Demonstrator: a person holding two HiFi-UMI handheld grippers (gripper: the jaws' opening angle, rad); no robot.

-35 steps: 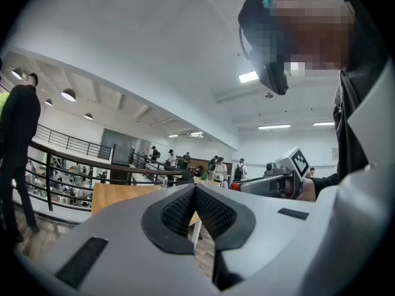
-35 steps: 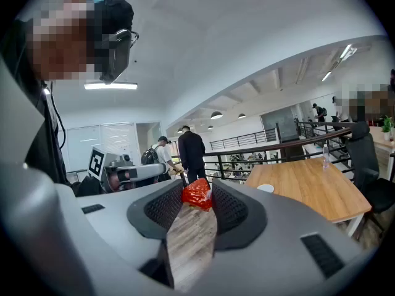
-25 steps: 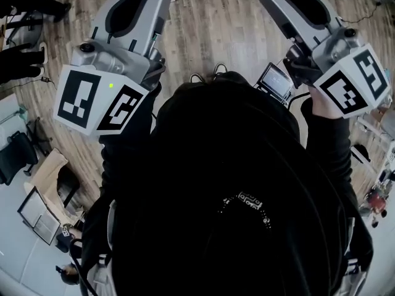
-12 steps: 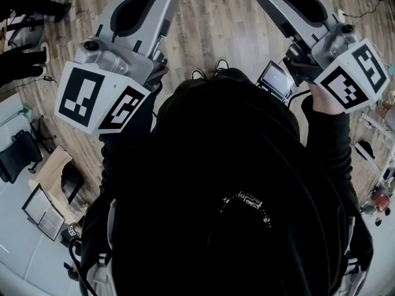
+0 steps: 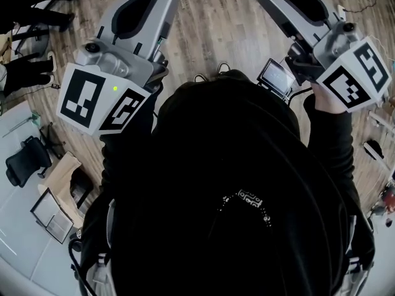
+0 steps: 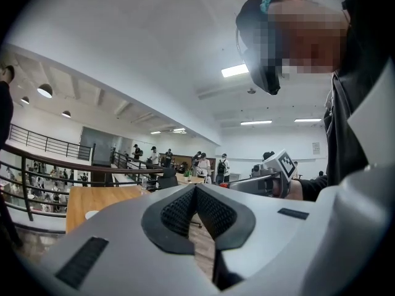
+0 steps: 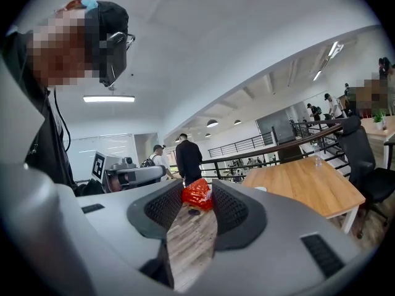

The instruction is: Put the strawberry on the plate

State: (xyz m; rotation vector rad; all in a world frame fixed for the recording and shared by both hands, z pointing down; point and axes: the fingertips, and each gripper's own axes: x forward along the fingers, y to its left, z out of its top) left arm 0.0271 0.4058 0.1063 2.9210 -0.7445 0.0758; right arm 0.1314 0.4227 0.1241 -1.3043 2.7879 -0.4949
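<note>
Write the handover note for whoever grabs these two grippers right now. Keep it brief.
Left gripper: shut, nothing between its jaws, held up in the air.
Right gripper: shut on the strawberry, also held up high.
Plate: not clearly in view. A small white thing on the wooden table could be it, but it is too small to tell.
Done: the strawberry is picked up and in the grip.
Left: find the plate, bring the strawberry over it, lower it and open the right jaws.
</note>
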